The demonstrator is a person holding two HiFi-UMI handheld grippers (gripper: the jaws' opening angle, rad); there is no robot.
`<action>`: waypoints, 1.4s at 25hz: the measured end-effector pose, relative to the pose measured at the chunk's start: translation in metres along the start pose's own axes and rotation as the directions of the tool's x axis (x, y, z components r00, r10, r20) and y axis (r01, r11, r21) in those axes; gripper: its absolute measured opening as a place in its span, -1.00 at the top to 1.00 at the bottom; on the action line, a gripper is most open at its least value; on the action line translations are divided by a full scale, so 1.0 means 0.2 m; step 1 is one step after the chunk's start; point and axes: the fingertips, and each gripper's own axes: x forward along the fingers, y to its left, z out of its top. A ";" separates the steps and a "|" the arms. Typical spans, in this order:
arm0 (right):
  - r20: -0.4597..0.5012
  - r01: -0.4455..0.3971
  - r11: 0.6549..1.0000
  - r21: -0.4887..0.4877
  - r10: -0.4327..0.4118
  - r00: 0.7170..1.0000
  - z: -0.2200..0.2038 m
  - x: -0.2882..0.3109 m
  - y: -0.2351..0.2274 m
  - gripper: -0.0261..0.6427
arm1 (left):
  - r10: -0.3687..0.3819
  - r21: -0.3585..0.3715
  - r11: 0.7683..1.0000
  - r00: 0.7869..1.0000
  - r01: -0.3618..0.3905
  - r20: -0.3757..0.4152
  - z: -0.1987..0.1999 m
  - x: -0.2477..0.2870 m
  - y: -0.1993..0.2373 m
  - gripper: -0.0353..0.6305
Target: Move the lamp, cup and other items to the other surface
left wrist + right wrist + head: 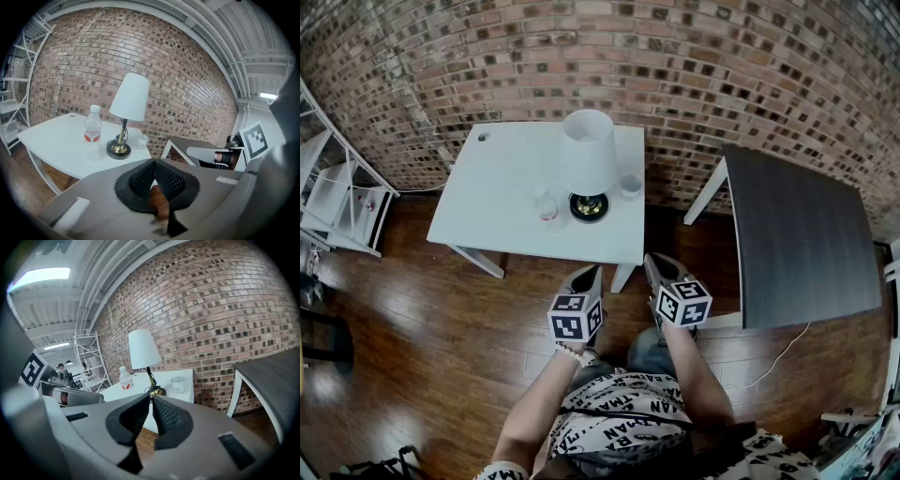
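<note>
white-shaded lamp (587, 150) stands upright on white table (492, 211).

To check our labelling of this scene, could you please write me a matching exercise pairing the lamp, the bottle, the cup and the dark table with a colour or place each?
Things:
1. lamp
2. bottle
3. cup
4. dark table

Descriptions:
A. red label
B. white legs, stands apart from the white table
C. white shade, brass-coloured base
D. on the white table, right of the lamp in the head view

Pairs: 1-C; 2-A; 3-D; 4-B
</note>
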 end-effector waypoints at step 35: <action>-0.224 -0.090 0.979 -0.184 0.047 0.973 0.04 1.27 -0.62 -0.35 | 0.071 -0.029 0.997 0.996 -0.073 -0.061 0.11 0.94 0.20 0.89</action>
